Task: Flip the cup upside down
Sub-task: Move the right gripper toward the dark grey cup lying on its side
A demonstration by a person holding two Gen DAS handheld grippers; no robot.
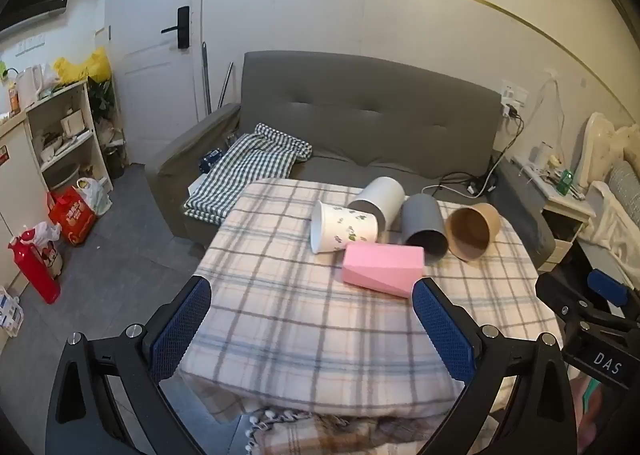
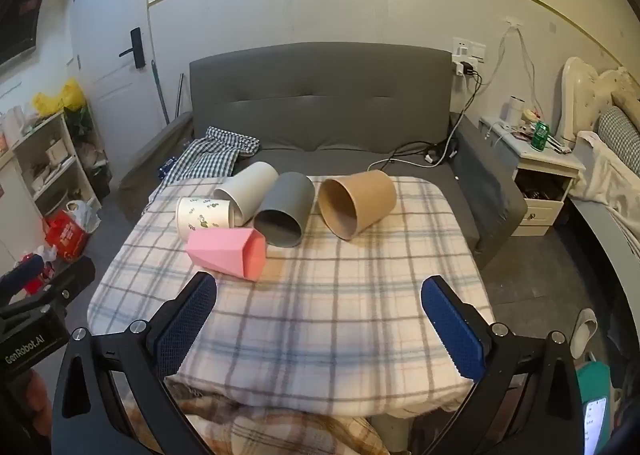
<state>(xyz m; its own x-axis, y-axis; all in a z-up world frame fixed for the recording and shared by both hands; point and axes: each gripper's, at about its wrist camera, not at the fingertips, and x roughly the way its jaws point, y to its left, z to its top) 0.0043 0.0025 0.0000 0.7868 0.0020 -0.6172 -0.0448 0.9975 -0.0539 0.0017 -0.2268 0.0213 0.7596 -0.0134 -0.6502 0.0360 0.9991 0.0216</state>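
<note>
Both hand-held grippers are held low over the near edge of the surface (image 2: 360,295), which has a checked cloth on it. The left hand-held gripper (image 1: 312,319) has its two blue fingers (image 1: 182,329) spread wide apart, with nothing between them. The right hand-held gripper (image 2: 320,315) is spread wide too, and it holds nothing. Five cups lie on their sides ahead of both grippers, well apart from the fingers. The pink cup (image 2: 226,253) is the closest one. It lies ahead of the right hand-held gripper and a bit to its left, and just ahead of the right finger of the left hand-held gripper. Behind the pink cup lies a white cup with little green leaves (image 2: 204,217), and it seems to touch the pink one, though it is hard to tell. A plain white cup (image 2: 246,191) lies just behind the leafy one. A grey cup (image 2: 284,209) lies beside the plain white cup and touches it, with its open mouth facing the grippers. A brown paper cup (image 2: 356,203) lies to the right of the grey cup, right ahead of the right hand-held gripper, with its mouth facing this way too. A grey sofa (image 2: 320,103) stands behind the surface.
</note>
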